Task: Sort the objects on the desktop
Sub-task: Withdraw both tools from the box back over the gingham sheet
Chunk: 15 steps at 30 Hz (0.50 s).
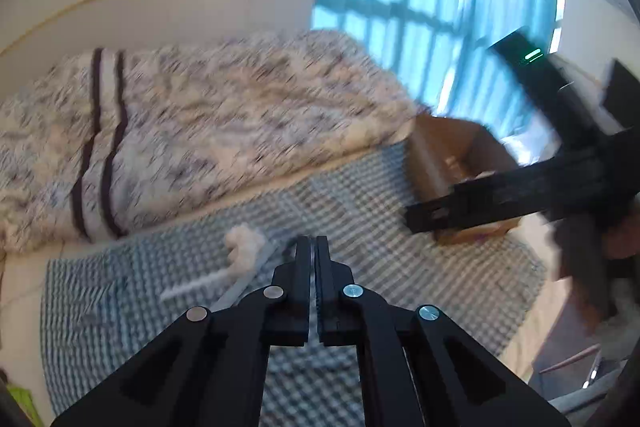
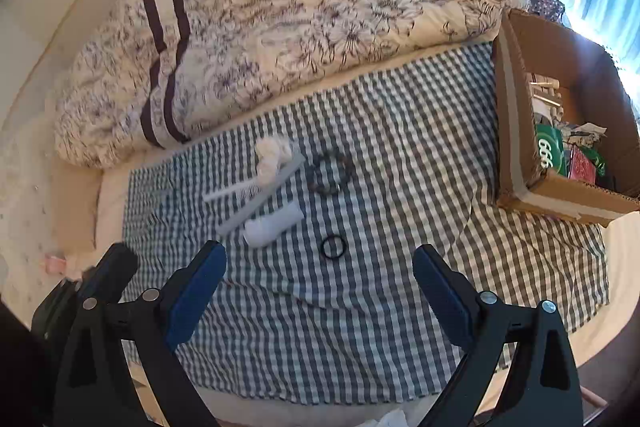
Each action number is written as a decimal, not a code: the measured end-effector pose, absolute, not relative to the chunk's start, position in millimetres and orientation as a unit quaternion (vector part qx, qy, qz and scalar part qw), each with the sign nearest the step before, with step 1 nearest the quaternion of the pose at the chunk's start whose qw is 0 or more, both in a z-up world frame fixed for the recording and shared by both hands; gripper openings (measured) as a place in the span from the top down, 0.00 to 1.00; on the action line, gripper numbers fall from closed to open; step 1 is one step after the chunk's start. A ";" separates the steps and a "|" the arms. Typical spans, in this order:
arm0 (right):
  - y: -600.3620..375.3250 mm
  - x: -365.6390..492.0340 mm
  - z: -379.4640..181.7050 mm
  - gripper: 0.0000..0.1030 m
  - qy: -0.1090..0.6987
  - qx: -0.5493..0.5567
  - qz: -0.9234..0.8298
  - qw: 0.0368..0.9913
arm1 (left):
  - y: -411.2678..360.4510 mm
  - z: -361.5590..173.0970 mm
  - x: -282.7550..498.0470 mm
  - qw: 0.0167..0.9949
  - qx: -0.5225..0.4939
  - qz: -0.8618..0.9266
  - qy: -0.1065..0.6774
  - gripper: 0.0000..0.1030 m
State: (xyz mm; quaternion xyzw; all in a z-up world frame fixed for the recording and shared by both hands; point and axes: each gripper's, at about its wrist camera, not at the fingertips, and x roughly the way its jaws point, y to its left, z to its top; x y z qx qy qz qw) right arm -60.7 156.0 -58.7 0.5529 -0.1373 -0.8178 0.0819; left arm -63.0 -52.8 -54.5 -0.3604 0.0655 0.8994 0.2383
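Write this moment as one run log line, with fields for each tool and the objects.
left tool: shut, empty | right tool: open, empty | on checked cloth: combs, black ring | cardboard box: partly filled

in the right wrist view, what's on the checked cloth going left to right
white comb → white scrunchie → brown bead bracelet → cardboard box

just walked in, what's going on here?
A person with a handheld gripper in each hand is sorting small items on a blue-and-white checked cloth spread on a bed. The left gripper is shut and empty; the right gripper is open and empty above the cloth. A white comb, a white tube, a thin black ring and a dark bead bracelet lie loose. The brown cardboard box at the cloth's edge already holds things.
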 end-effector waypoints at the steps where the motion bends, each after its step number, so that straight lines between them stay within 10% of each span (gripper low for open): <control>1: 154.2 -60.3 -61.5 0.07 -0.133 0.557 -0.816 0.080 | -56.0 -62.6 -66.3 0.232 -0.372 0.897 0.058 0.95; 3: 152.0 -60.3 -66.8 0.07 -0.129 0.566 -0.811 0.075 | -63.9 -81.1 -74.6 0.213 -0.395 0.893 0.036 0.82; 6: 150.8 -65.5 -78.0 0.07 -0.115 0.575 -0.807 0.075 | -71.5 -114.1 -92.0 0.173 -0.461 0.870 0.008 0.23; 15: 149.3 -105.2 -140.0 0.07 -0.105 0.623 -0.770 0.089 | -79.0 -190.6 -129.3 0.077 -0.572 0.816 0.005 0.07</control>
